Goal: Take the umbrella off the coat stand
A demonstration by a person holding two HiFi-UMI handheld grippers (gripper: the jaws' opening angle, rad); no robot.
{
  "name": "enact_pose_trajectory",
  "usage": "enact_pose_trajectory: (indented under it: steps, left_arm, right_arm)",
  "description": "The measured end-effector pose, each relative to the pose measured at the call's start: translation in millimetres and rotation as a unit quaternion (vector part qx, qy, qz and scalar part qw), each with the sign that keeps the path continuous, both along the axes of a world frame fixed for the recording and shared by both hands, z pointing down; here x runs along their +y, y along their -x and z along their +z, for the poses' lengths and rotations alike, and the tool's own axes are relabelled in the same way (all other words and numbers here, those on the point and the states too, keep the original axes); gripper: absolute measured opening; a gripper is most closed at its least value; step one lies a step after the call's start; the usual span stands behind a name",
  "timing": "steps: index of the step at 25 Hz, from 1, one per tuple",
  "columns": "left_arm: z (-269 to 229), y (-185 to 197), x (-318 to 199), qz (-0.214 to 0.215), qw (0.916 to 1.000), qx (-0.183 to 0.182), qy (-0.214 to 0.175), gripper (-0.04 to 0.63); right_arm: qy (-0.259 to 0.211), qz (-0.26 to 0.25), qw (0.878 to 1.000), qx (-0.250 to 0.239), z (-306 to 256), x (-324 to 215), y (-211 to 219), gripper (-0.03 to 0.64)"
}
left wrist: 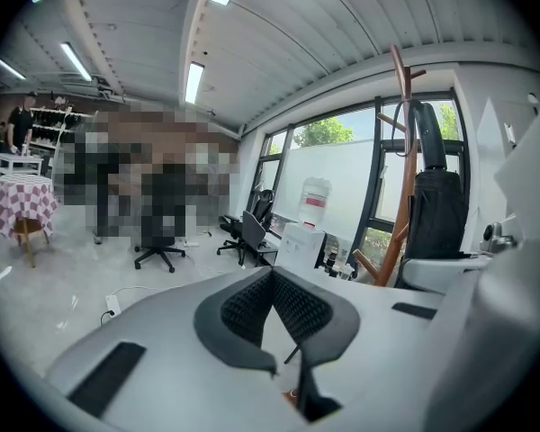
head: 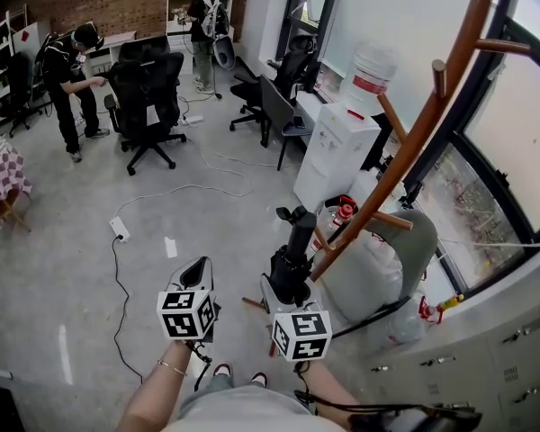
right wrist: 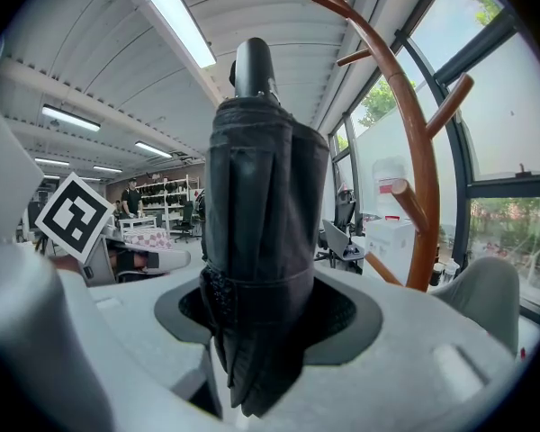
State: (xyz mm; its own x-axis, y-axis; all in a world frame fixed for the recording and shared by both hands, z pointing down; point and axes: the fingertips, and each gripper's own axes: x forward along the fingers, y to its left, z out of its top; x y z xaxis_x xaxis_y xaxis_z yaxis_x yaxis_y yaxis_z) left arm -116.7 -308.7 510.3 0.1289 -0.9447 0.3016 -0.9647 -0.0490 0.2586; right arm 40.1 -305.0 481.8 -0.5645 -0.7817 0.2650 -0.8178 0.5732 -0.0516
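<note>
Seen from the head, looking steeply down, the right gripper (head: 291,282) holds the folded black umbrella (head: 299,241) upright, just beside a low peg (head: 389,220) of the brown coat stand (head: 405,156). Whether any strap or loop is hooked on that peg cannot be told from this view. If one is, pulling away could probably snag it and rock the stand, which leans close to a water dispenser (head: 337,151). The left gripper (head: 198,268) hangs near the right one, touching neither the umbrella nor the stand.

From the left gripper view, its two dark pads (left wrist: 243,309) meet at their tips with nothing between them. That gripper is closed and empty, so it gives no support if the umbrella slides.

From the right gripper view, the jaws stand partly apart and press on both sides of the umbrella's soft fabric bundle, around its banded middle. The stand shows to the right, apart from the umbrella. A hold on loose cloth rather than on the stiff shaft may let the umbrella slip or tilt, most likely on a quick swing.
</note>
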Motion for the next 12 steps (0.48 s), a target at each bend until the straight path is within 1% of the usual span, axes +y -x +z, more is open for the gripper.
enact_pose_trajectory:
  steps: [12]
  left_arm:
    - [2.7, -3.8, -0.3, 0.000, 1.0000, 0.006, 0.000, 0.003]
  right_arm:
    - [-0.008, 0.007, 1.000, 0.016, -0.9, 0.2, -7.0, 0.236]
